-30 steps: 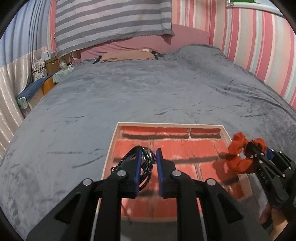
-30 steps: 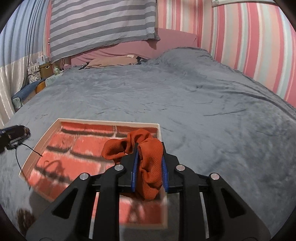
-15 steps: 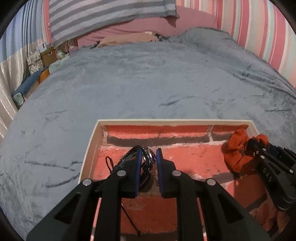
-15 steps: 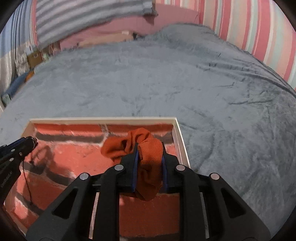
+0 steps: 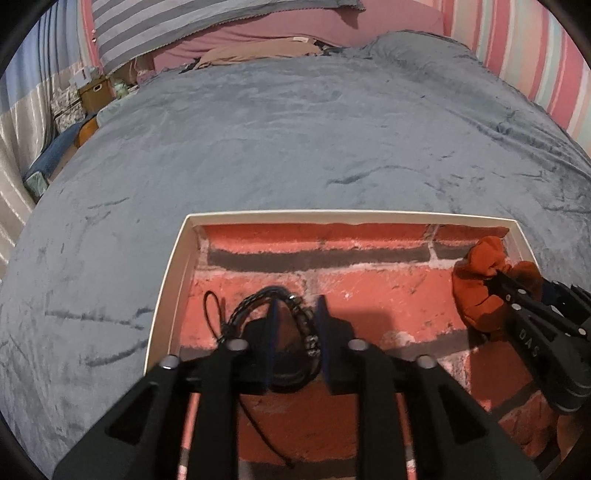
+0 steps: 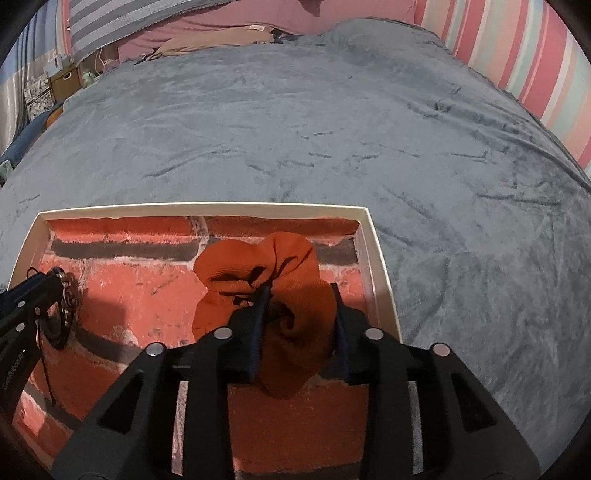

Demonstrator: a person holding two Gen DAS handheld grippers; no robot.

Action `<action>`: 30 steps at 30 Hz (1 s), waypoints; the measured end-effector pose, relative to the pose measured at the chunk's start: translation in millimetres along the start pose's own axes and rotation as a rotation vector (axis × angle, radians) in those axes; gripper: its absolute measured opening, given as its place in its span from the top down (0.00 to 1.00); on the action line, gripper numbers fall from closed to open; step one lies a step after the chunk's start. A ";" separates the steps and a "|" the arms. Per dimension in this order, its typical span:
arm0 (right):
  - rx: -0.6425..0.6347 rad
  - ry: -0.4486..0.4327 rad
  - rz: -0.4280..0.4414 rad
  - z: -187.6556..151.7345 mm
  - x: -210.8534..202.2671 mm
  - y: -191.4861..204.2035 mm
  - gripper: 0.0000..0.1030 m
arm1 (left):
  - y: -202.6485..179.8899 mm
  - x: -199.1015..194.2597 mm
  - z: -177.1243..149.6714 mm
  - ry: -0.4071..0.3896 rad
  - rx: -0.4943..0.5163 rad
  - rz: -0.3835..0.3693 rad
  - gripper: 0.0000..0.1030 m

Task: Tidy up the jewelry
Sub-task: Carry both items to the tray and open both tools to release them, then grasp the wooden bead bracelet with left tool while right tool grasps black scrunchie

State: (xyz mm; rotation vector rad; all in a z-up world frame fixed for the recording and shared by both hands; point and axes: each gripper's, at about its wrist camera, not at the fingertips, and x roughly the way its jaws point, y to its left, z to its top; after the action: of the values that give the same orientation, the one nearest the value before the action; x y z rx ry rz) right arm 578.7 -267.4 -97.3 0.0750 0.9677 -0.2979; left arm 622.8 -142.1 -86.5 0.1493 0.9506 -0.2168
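A shallow tray (image 5: 173, 266) with a cream rim and a red brick-pattern floor lies on the bed; it also shows in the right wrist view (image 6: 376, 258). My left gripper (image 5: 297, 306) stands low over the tray's left part, jaws parted, with a black braided bracelet (image 5: 255, 301) lying loose around its left finger. My right gripper (image 6: 301, 295) is over the tray's right part, jaws parted, with an orange scrunchie (image 6: 258, 258) resting between them. The scrunchie (image 5: 480, 280) and right gripper show at the right of the left wrist view.
A grey plush blanket (image 5: 295, 140) covers the bed all around the tray. Pillows and a striped cloth (image 5: 221, 22) lie at the far end. Boxes and clutter (image 5: 92, 92) stand at the far left beside the bed. A striped wall (image 6: 517, 55) runs along the right.
Both grippers came down into the tray and their jaws opened. The bracelet and the scrunchie were clamped before and now lie loose on the tray floor.
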 end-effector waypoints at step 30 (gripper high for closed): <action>0.001 -0.301 0.086 -102.7 -181.3 -57.5 0.04 | 76.0 -215.2 -122.0 -0.257 -0.060 -0.021 0.14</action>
State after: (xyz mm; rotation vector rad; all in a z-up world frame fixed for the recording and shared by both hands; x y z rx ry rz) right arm 384.2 -263.2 -2.9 0.0702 0.6635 -0.2232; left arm 424.6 -16.2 22.2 0.0542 0.7020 -0.2205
